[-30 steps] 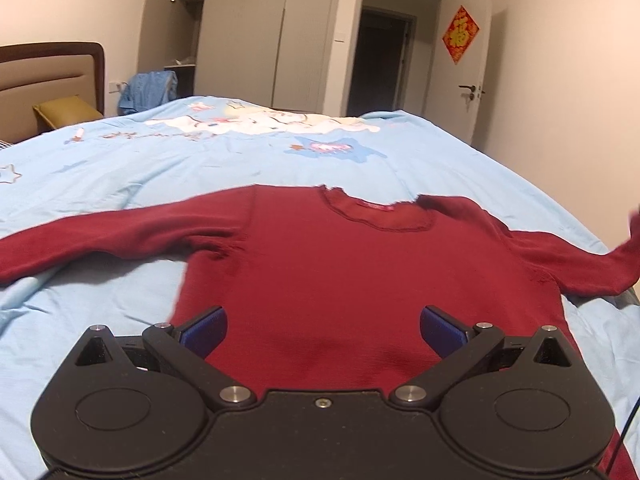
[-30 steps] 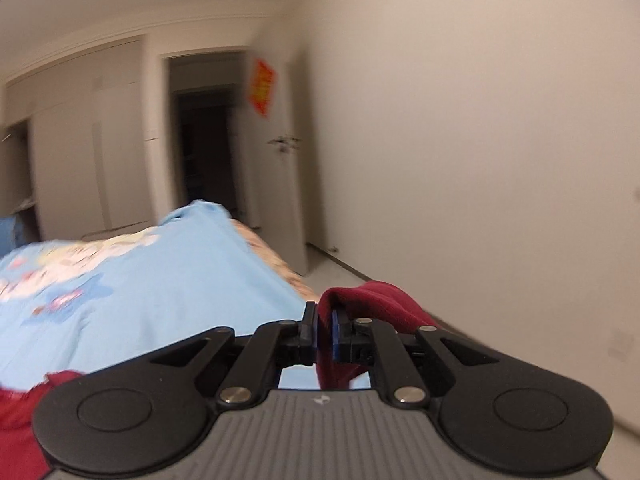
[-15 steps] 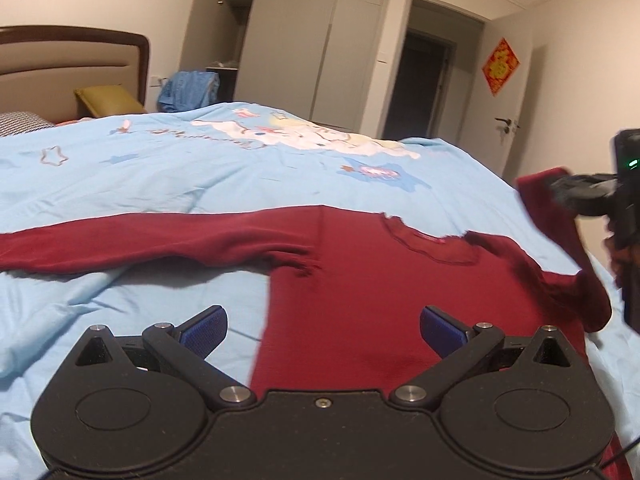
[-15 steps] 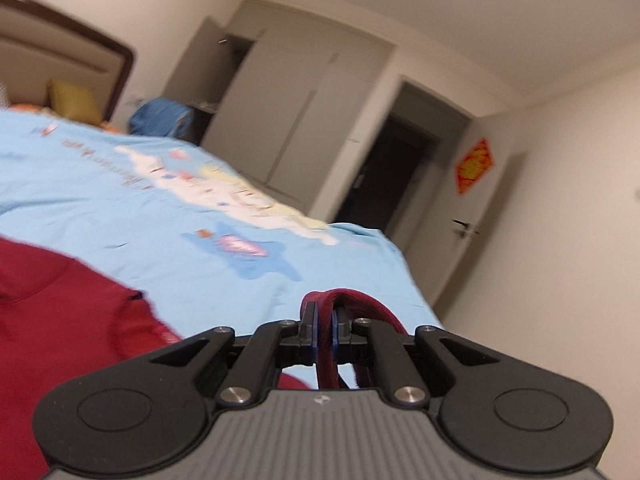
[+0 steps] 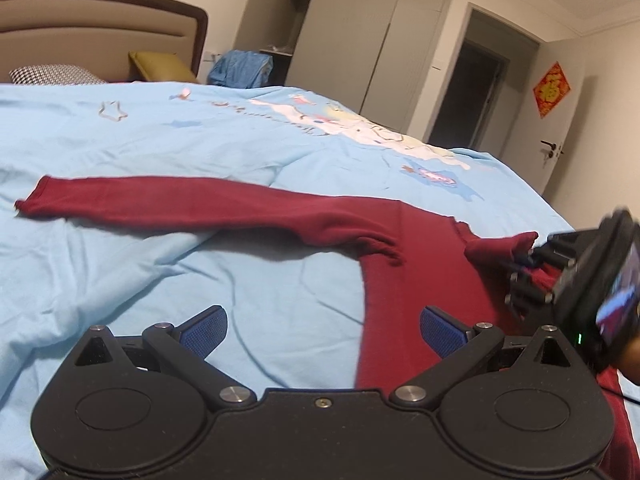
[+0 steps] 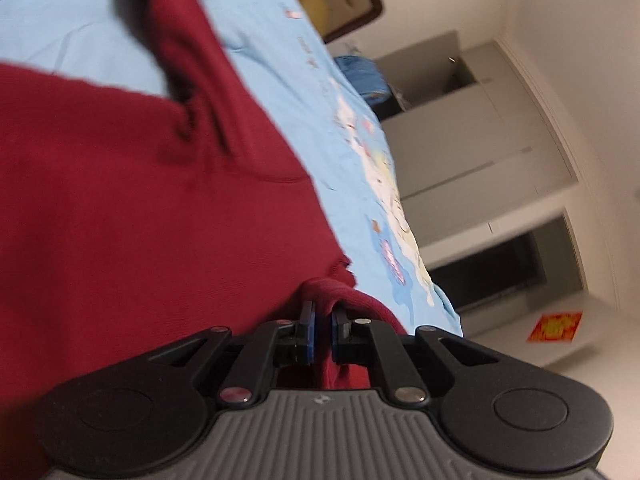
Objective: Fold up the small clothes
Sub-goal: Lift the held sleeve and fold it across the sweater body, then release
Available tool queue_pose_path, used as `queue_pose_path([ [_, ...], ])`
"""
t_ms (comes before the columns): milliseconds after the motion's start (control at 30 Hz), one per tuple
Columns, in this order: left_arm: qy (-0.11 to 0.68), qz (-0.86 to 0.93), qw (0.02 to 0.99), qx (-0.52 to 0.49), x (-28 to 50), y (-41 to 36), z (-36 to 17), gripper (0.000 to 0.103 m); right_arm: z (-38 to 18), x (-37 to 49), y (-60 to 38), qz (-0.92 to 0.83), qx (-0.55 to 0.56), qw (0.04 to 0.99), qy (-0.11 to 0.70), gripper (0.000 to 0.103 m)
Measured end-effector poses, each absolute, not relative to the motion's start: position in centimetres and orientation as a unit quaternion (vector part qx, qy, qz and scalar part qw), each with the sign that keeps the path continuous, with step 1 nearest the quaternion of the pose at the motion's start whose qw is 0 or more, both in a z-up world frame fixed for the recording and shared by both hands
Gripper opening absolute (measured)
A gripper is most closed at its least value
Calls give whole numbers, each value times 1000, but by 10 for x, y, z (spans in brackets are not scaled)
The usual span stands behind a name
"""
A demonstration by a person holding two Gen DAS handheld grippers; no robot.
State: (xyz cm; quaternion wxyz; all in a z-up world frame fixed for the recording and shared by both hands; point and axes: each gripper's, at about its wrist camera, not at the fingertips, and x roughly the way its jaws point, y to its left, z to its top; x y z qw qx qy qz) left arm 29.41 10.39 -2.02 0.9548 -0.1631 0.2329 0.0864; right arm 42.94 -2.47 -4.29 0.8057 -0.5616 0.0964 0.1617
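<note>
On the bed (image 5: 240,152), a red sweater (image 5: 420,272) lies flat, one sleeve (image 5: 180,202) stretched out. The right tool (image 6: 322,326) pinches the other cuff (image 6: 344,300) over the sweater's body; the left tool (image 5: 322,326) hovers wide apart.

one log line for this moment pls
task: fold sweater | right gripper: shut on sleeve cuff, over sweater body | left gripper: open, empty

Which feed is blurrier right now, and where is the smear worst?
Right wrist view: heavy motion blur across the red sweater and wardrobe; only the right claw, shut on the sleeve cuff, stays sharp. Left wrist view: mostly crisp, with the open left claw sharp; blur only on the right claw at the right edge.
</note>
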Motion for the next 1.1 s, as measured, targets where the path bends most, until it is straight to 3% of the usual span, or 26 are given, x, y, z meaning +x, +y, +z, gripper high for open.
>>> queue_pose_path([
  [200,237,87,953,-167,292,106,-25,102,-69,425,-11,173,-626,757,74,8],
  [367,239,86,953,-163,291,104,-24,102,-71,422,-11,186,-625,755,71,20],
  [467,241,87,953,-160,292,103,-23,102,-66,416,-18,193,-612,763,75,35],
  [533,243,84,954,-154,295,101,-22,102,-60,413,-25,193,-591,779,77,52],
  [633,245,77,957,-136,304,96,-21,102,-44,409,-46,189,-531,821,94,75],
  [767,246,64,961,-110,327,85,-19,102,-23,409,-91,168,-420,882,130,92],
  [900,240,46,965,-93,361,70,-19,102,-18,405,-148,130,-311,929,152,101],
  [1100,239,54,965,-93,430,53,-27,102,-12,410,-234,-15,-137,976,168,103],
])
